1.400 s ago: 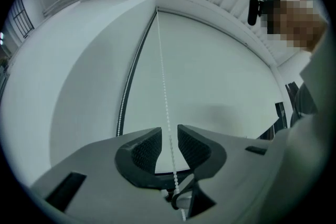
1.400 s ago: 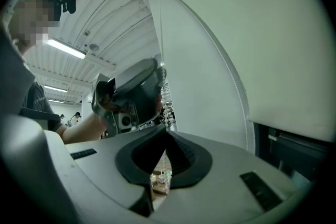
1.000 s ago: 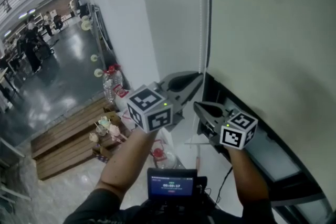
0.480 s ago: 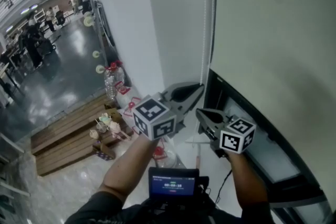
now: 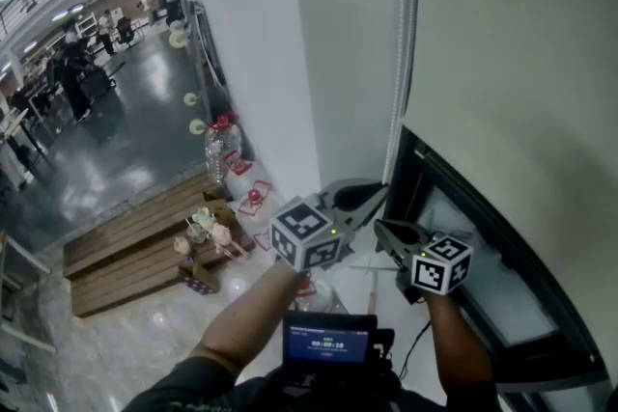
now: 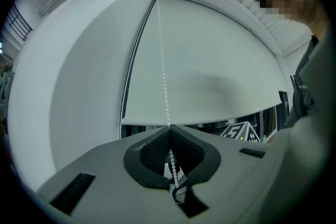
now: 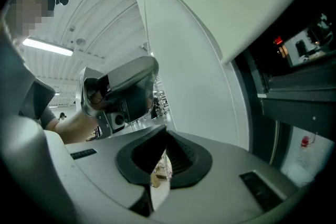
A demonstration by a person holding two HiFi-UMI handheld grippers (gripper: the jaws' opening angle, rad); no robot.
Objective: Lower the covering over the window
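1 white roller blind (image 5: 512, 43), partly dwn

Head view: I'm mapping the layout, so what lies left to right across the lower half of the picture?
wooden platform → bottles → left gripper → right gripper → window

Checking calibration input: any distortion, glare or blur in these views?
Head view: sharp, sheen on the hall floor. Left gripper view: heavy fisheye, black corners, bead chain crisp. Right gripper view: same fisheye, ceiling light strip bright, no flare.
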